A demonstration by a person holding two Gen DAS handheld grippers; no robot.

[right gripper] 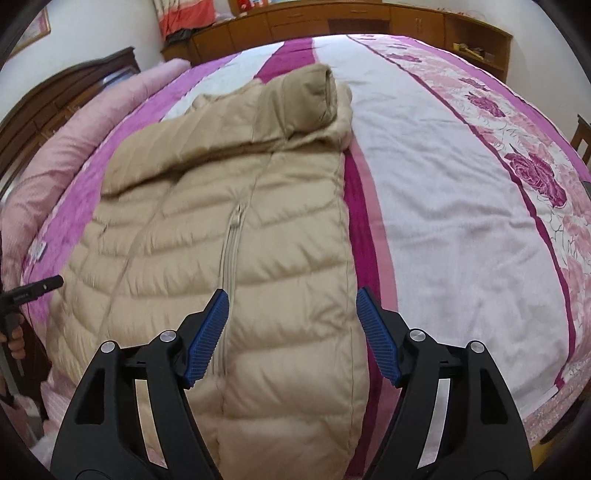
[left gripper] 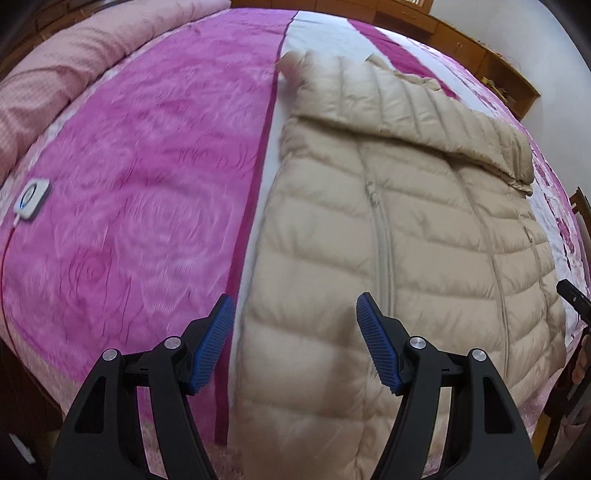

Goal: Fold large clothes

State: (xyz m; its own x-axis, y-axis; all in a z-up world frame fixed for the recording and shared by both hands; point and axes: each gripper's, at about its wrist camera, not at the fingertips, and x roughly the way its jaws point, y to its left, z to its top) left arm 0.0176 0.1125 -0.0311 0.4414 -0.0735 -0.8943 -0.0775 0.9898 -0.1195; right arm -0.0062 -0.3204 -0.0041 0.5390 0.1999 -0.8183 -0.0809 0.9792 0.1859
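From my left wrist camera, the left gripper (left gripper: 295,317) hangs above the near left edge of the beige puffer jacket (left gripper: 406,229). Its jaws stand well apart with nothing between the blue pads (left gripper: 212,347); the left pad sits over the magenta stripe of the bedspread (left gripper: 129,177), the right one over the jacket's padded front, just left of the zip (left gripper: 380,229). The jacket lies flat on the bed, running away from me, with a folded band of quilted fabric across its far end. A small white device (left gripper: 31,199) with a cord lies on the pink area at far left. At the right edge I glimpse a dark tip of the other tool.

From my right wrist camera, the right gripper (right gripper: 291,314) is likewise open and holds nothing. The jacket's near right edge falls between the jaws: the left pad (right gripper: 207,339) hovers over the zip line, the right pad over the dark pink stripe just beside the jacket. I cannot tell whether either pad brushes the fabric. Wooden cabinets (right gripper: 332,22) line the wall beyond the bed.
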